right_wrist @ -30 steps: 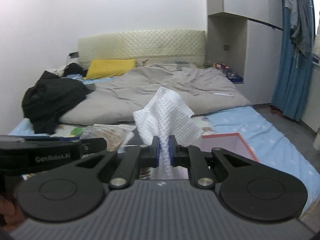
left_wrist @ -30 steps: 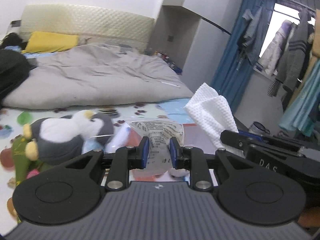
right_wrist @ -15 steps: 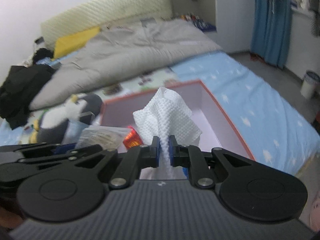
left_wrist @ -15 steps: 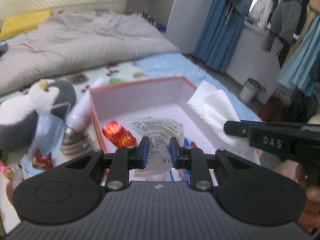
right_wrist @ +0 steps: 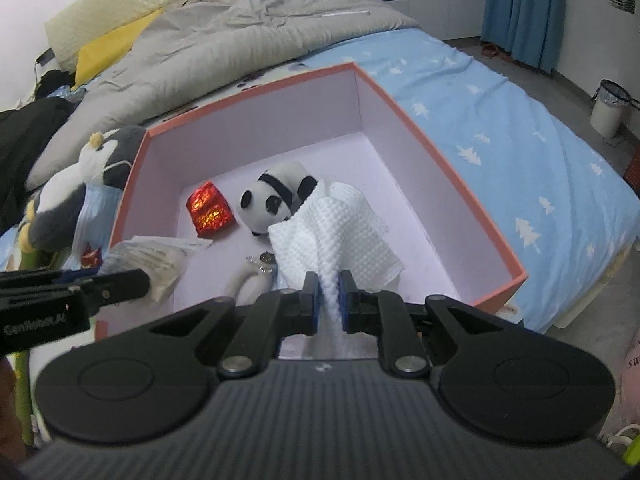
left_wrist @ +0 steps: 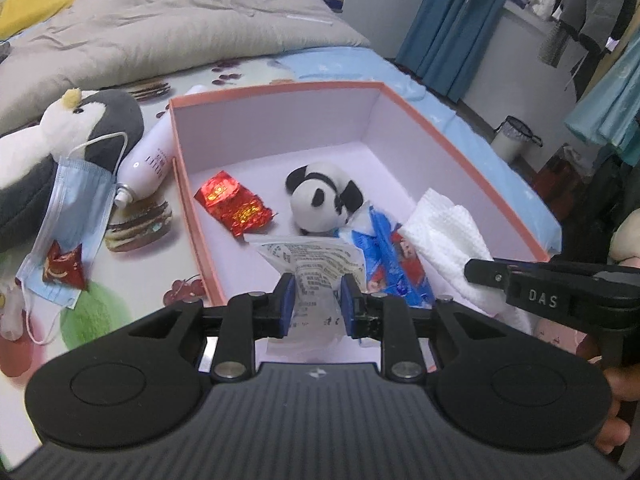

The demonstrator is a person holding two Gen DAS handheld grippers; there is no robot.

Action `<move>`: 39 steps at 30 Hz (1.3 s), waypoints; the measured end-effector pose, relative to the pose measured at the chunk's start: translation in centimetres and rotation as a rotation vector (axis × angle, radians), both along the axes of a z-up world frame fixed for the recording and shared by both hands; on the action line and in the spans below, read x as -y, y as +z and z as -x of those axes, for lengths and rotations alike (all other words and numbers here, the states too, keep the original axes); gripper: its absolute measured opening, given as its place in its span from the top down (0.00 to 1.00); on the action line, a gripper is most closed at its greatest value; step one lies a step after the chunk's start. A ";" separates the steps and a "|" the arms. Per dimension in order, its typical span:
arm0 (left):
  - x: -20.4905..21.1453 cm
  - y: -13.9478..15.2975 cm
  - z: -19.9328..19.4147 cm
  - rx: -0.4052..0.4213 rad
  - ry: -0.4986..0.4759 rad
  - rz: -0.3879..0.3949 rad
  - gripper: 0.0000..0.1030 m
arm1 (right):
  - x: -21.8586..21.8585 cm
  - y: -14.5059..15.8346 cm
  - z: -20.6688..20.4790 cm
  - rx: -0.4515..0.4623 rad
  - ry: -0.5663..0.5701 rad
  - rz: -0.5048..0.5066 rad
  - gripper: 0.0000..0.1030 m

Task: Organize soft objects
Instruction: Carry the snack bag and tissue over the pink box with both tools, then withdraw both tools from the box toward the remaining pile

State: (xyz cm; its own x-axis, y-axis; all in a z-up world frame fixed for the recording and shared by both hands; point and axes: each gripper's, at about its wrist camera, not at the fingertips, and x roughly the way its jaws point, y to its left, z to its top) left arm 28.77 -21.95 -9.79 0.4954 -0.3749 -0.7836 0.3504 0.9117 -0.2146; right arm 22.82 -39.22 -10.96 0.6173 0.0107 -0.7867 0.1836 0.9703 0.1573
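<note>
Low over the box (left_wrist: 460,152), the left gripper (left_wrist: 316,300) pinches a clear packet (left_wrist: 312,268) at frame centre, its jaws just easing apart. The right gripper (right_wrist: 329,294) pinches a white towel (right_wrist: 340,236), jaws easing too, beside the panda (right_wrist: 272,200).

Both grippers have dropped over the pink box (left_wrist: 460,152), and their jaws have just been opening: left gripper (left_wrist: 316,300) loosening around the clear packet (left_wrist: 316,264), right gripper (right_wrist: 329,294) around the white cloth (right_wrist: 340,232).

A grey duvet (left_wrist: 168,28) fills the upper left of the frame, blue curtains (left_wrist: 452,20) hang at upper right, and a small bin (left_wrist: 514,138) stands at right.
</note>
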 end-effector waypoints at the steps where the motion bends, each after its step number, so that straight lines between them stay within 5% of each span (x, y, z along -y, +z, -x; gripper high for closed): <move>1: -0.1 0.0 0.0 0.000 0.000 0.004 0.65 | -0.1 0.0 0.0 -0.001 0.002 0.003 0.81; 6: -0.6 1.1 0.7 0.033 -0.003 0.014 0.62 | -0.3 0.9 0.3 0.026 0.010 0.010 0.65; 25: -9.8 8.6 8.6 0.258 0.080 0.065 0.61 | -6.8 8.3 6.7 0.367 0.098 0.017 0.65; 39: -18.4 6.6 14.2 0.274 0.228 0.058 0.61 | -13.9 6.1 10.4 0.401 0.237 0.008 0.65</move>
State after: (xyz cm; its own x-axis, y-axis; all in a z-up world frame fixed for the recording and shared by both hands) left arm 14.55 -3.51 -3.18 0.7599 -0.2706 -0.5910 0.1912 0.9620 -0.1948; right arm 12.45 -25.34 -4.87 0.8541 0.1837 -0.4866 -0.1176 0.9795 0.1633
